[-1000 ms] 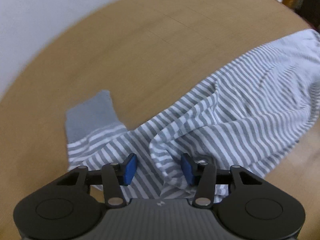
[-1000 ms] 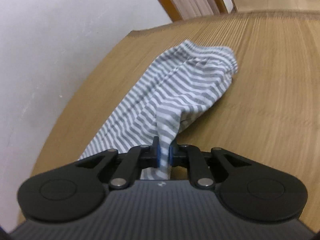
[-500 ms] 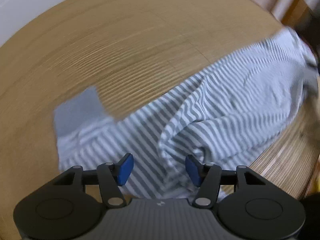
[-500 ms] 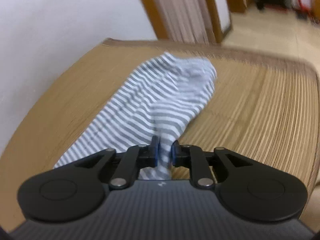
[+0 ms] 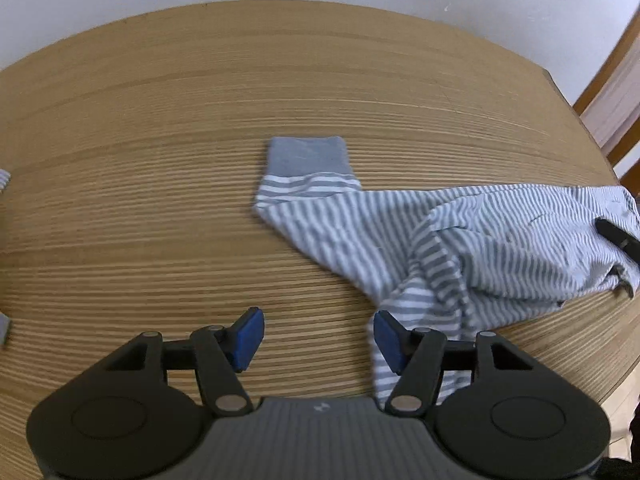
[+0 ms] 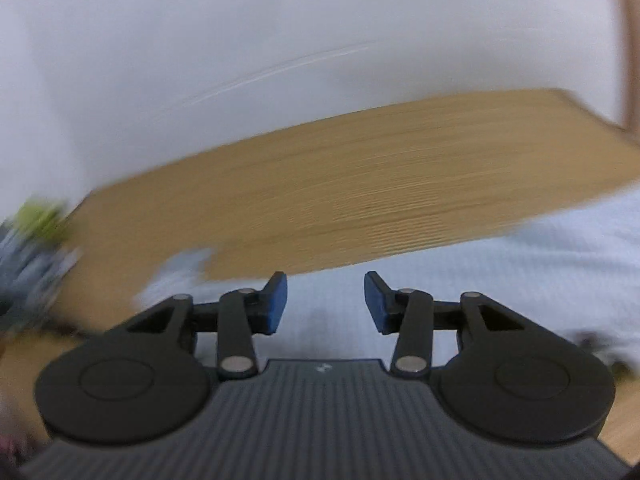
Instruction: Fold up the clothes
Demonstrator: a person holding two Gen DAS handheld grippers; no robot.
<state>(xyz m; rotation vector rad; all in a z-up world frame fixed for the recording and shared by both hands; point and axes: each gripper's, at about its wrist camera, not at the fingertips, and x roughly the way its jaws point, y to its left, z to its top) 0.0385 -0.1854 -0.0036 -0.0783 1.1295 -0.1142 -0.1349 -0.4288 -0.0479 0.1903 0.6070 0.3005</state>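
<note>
A grey-and-white striped garment (image 5: 472, 248) with a plain grey cuff (image 5: 306, 156) lies crumpled on the wooden table (image 5: 160, 200), stretching from the middle to the right edge. My left gripper (image 5: 318, 338) hovers over bare wood just left of the cloth's near fold; its jaws are opening and nothing is between them. In the right wrist view, my right gripper (image 6: 325, 302) has its jaws opening above the blurred pale cloth (image 6: 500, 276), with no fabric pinched between the blue pads. A dark part of the right gripper (image 5: 618, 238) shows over the garment's far right end.
A white wall stands behind the table. A wooden frame (image 5: 612, 68) rises at the right past the table corner. Blurred grey and green items (image 6: 36, 240) sit at the table's left end, and a striped scrap (image 5: 3, 180) shows at the left edge.
My right gripper let go of the striped cloth, opened wide and swung round toward the wall. My left gripper widened and shifted left off the garment, which now lies to its right.
</note>
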